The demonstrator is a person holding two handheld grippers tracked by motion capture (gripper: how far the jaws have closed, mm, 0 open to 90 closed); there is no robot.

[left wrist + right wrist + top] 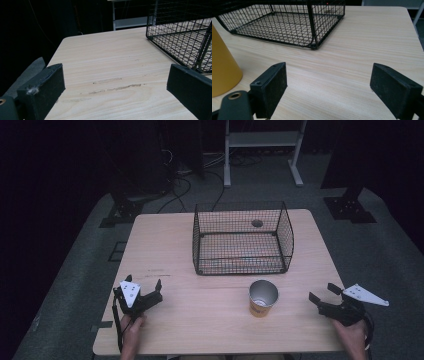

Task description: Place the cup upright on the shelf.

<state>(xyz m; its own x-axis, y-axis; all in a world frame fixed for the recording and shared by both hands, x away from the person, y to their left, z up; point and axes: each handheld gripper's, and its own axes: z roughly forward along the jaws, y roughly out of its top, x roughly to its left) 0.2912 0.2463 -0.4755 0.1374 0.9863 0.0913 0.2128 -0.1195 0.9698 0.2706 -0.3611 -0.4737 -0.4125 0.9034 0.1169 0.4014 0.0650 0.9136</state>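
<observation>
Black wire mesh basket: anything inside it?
Nothing shows inside the black wire mesh basket; through the mesh only the light wooden table and a round hole in it are visible. The yellow paper cup stands outside, in front.

A wire basket (243, 239) is set on the table (210, 320), toward the far edge and slightly right of centre. A paper cup (262, 298) is placed upright just before the basket's near right corner, apart from it. The left gripper (145, 292) is held over the near left part of the table, well apart from the cup. The right gripper (324, 293) is held at the near right edge, with the cup between the two grippers. A metal shelf frame (263, 145) is seen on the floor behind the table.
</observation>
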